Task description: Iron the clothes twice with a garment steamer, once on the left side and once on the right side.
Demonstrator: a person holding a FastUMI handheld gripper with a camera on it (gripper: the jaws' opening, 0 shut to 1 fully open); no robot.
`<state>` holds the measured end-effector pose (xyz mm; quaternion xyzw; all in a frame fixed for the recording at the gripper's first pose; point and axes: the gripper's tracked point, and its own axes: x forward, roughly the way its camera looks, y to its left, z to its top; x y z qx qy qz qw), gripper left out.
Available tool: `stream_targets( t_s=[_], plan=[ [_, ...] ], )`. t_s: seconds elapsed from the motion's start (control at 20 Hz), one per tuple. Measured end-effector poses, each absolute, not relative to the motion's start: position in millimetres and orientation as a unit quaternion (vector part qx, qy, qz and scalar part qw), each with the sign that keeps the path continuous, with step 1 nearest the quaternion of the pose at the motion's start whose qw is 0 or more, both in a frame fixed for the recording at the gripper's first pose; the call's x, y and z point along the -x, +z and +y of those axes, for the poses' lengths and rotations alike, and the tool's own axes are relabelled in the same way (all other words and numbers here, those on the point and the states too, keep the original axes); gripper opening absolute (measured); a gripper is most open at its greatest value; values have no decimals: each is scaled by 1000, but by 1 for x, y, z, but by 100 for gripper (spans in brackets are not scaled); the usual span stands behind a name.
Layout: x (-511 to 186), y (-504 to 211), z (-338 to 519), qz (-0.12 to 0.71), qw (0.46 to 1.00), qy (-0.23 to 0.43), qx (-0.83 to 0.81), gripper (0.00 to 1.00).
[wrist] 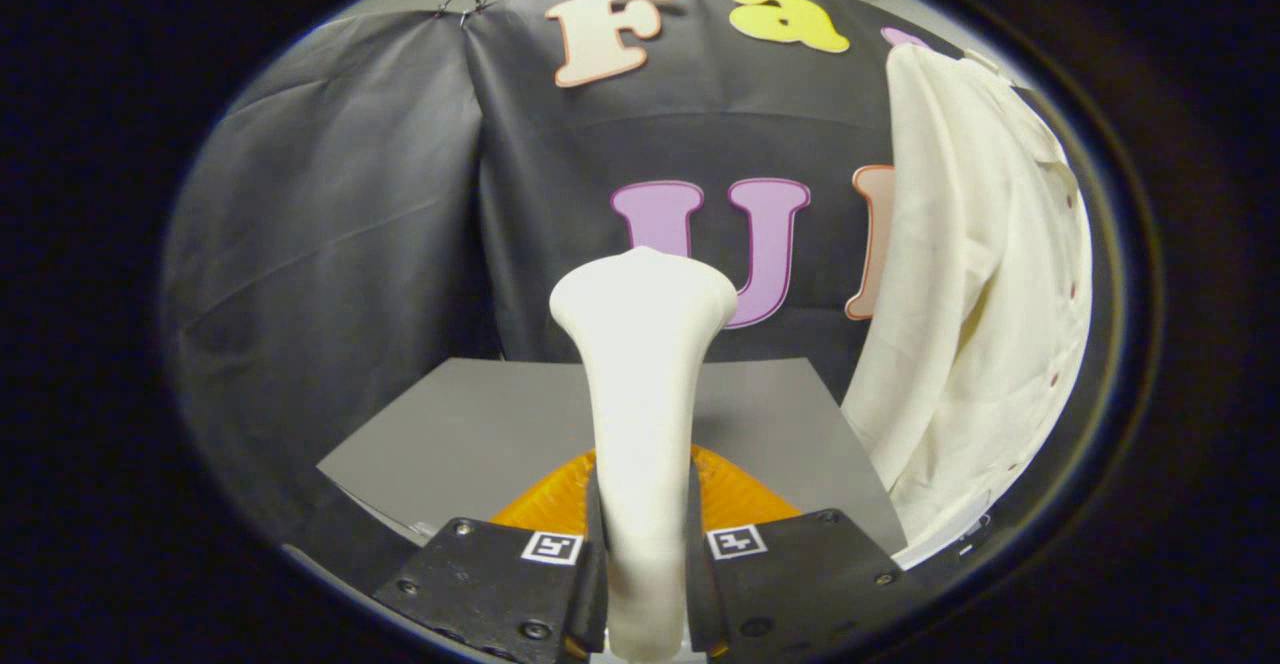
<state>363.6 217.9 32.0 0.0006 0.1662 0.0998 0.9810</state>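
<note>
A white garment steamer (640, 384) stands upright between my fingers, its handle clamped by both of them and its wide head rising ahead of me. My gripper (645, 544) is shut on that handle. A cream-white shirt (975, 294) with a row of small buttons hangs to the right of the steamer, in front of the black cloth wall. The steamer head is left of the shirt and does not touch it.
A grey table top (480, 434) lies below and ahead of the fingers. Black cloth walls (350, 224) close off the back and the left side.
</note>
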Motion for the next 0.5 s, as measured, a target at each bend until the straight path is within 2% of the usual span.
stream_targets(
  t_s=[0.5],
  plan=[
    [-295, 146, 154, 66, 991, 116, 6, 31]
  ],
)
